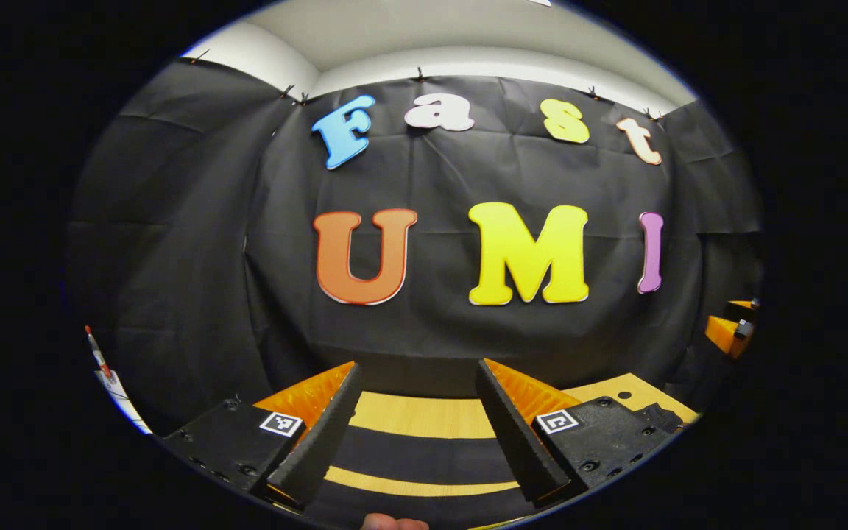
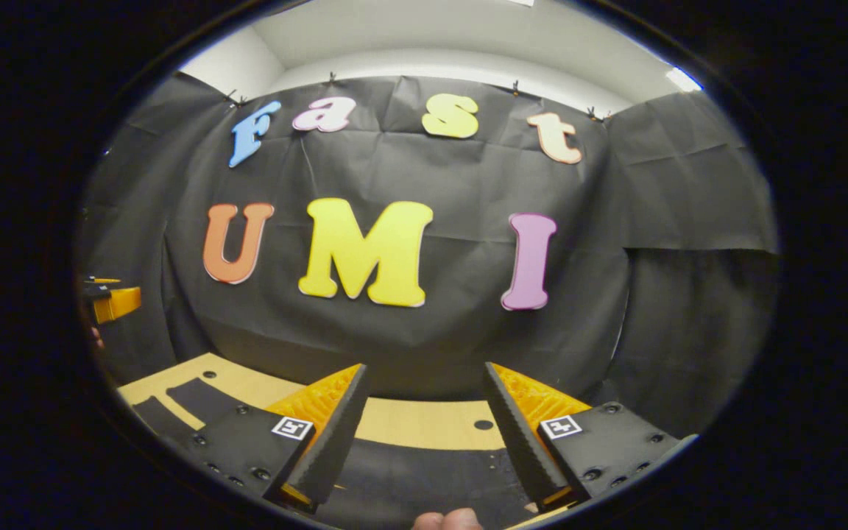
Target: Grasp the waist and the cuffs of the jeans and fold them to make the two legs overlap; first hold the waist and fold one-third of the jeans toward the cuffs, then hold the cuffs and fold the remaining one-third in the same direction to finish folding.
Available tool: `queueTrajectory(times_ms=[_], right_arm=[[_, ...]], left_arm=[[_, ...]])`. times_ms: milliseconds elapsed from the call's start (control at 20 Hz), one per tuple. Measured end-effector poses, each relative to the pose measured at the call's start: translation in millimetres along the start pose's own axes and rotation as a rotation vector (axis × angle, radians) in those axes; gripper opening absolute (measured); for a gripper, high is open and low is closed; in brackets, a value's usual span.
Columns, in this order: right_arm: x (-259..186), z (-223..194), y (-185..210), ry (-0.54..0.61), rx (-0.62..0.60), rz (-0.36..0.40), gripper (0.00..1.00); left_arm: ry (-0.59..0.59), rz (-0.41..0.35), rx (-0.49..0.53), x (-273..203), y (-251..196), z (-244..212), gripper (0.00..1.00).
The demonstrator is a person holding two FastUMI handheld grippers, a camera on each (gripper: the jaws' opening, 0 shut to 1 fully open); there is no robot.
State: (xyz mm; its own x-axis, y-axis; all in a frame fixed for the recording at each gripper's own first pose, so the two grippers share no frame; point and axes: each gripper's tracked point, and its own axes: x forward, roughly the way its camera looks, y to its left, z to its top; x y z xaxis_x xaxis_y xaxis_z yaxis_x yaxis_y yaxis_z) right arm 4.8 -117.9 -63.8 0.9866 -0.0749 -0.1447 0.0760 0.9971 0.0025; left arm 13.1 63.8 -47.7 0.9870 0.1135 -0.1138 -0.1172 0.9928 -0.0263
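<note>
My left gripper (image 1: 418,368) is open, held level and pointing at the booth wall, with nothing between its fingers. Below it lies a wooden table (image 1: 424,416) crossed by dark bands of cloth (image 1: 424,456); I cannot tell whether they are the jeans. My right gripper (image 2: 425,368) is open too, facing the same wall, with nothing in its gap. Dark cloth (image 2: 409,478) lies under it on the table (image 2: 409,425), and more dark strips (image 2: 188,397) lie at the left. The right gripper (image 1: 733,327) shows at the left view's right edge, the left gripper (image 2: 111,302) at the right view's left edge.
Black cloth walls close the booth ahead and on both sides, close behind the table's far edge. A red-tipped stick (image 1: 96,353) and a white sheet (image 1: 118,394) show at the far left. A thumb tip (image 1: 394,523) (image 2: 446,520) shows at the bottom of each view.
</note>
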Motion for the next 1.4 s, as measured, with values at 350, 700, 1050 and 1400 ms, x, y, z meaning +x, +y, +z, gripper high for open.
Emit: queueTrajectory(times_ms=[350,700,1050,1400], right_arm=[[-33,-137,-94,0.399,0.195,-0.055,0.98],[-86,-282,-114,0.823,0.735,-0.17,0.99],[-74,-330,-122,0.893,1.057,-0.305,0.93],[-40,-347,-130,0.863,1.216,-0.393,0.95]], left_arm=[[0.395,0.126,-0.348,-39,93,-147,0.97],[0.778,0.341,-0.911,-120,116,-286,0.99],[0.809,0.451,-1.196,-106,118,-314,1.0],[0.773,0.441,-1.2,-74,101,-302,0.96]])
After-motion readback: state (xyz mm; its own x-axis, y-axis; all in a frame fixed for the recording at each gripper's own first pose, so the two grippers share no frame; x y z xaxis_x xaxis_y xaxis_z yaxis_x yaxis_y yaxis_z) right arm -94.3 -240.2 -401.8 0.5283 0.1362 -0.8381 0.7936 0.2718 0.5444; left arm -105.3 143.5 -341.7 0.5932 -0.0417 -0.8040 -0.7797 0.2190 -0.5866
